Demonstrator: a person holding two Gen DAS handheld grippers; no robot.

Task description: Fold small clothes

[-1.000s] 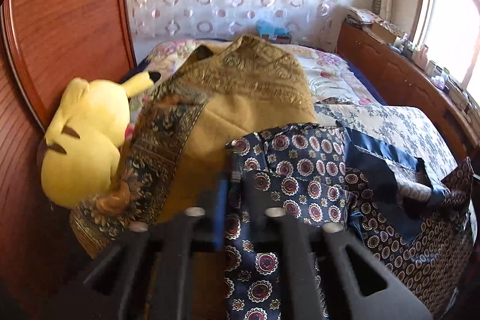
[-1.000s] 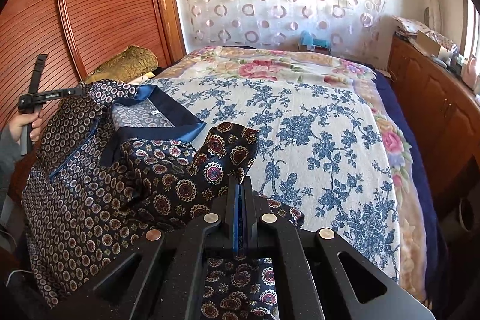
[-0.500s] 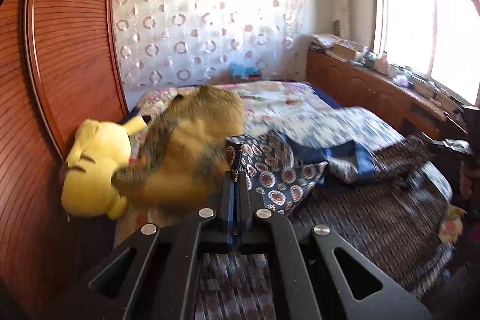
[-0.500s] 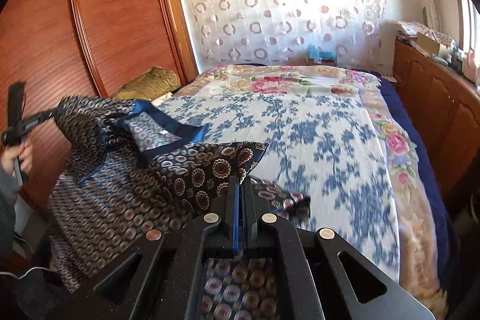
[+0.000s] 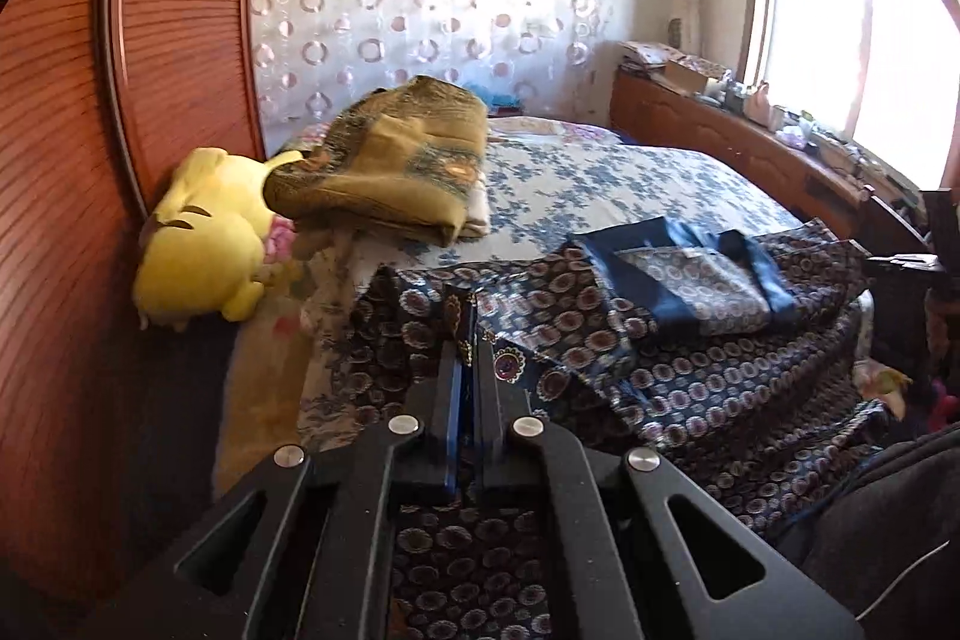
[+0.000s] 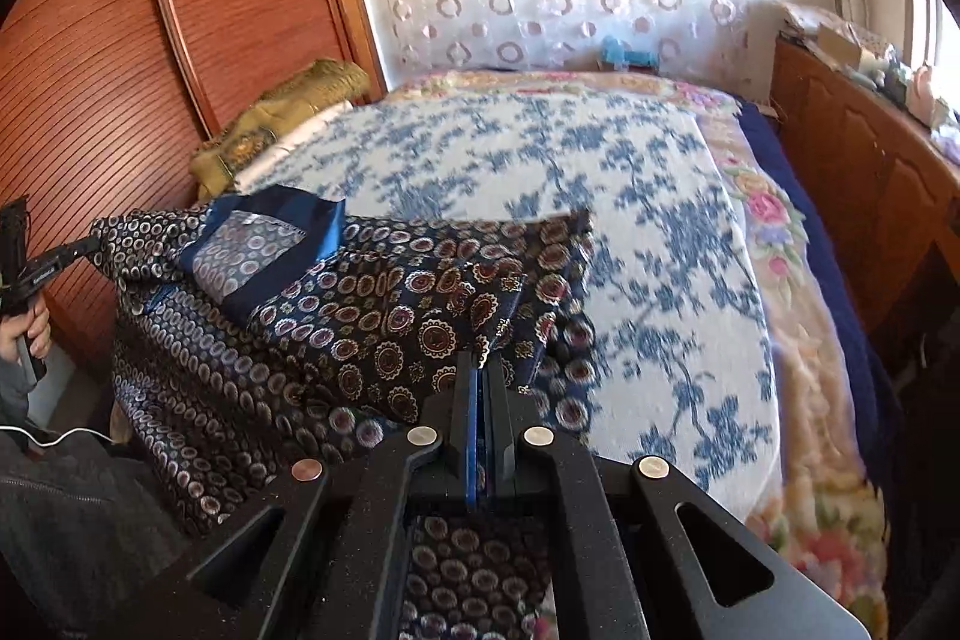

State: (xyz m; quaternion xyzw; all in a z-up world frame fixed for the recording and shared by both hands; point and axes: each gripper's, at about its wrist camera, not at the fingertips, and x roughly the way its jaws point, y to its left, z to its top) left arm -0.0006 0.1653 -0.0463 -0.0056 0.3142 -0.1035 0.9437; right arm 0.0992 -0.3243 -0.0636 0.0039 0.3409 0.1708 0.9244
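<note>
A dark navy garment (image 5: 690, 370) printed with round medallions, with a plain blue collar band (image 5: 672, 244), lies spread over the near part of the bed. My left gripper (image 5: 467, 340) is shut on its left shoulder edge. In the right wrist view the same garment (image 6: 372, 316) drapes over the bed's near corner, and my right gripper (image 6: 483, 370) is shut on a fold of it. The left gripper (image 6: 78, 250) shows at that view's far left, pinching the cloth, with a hand (image 6: 27, 328) holding its grip.
A yellow plush toy (image 5: 204, 238) lies by the wooden wardrobe (image 5: 90, 160). A folded olive-gold cloth (image 5: 390, 166) rests on the bed's blue-flowered cover (image 6: 600, 196). A wooden cabinet (image 6: 864, 172) runs along the right wall under the window.
Both grippers have pulled back toward the near edge of the bed with the garment, which now lies stretched out flatter. The plush toy and gold cloth look farther away.
</note>
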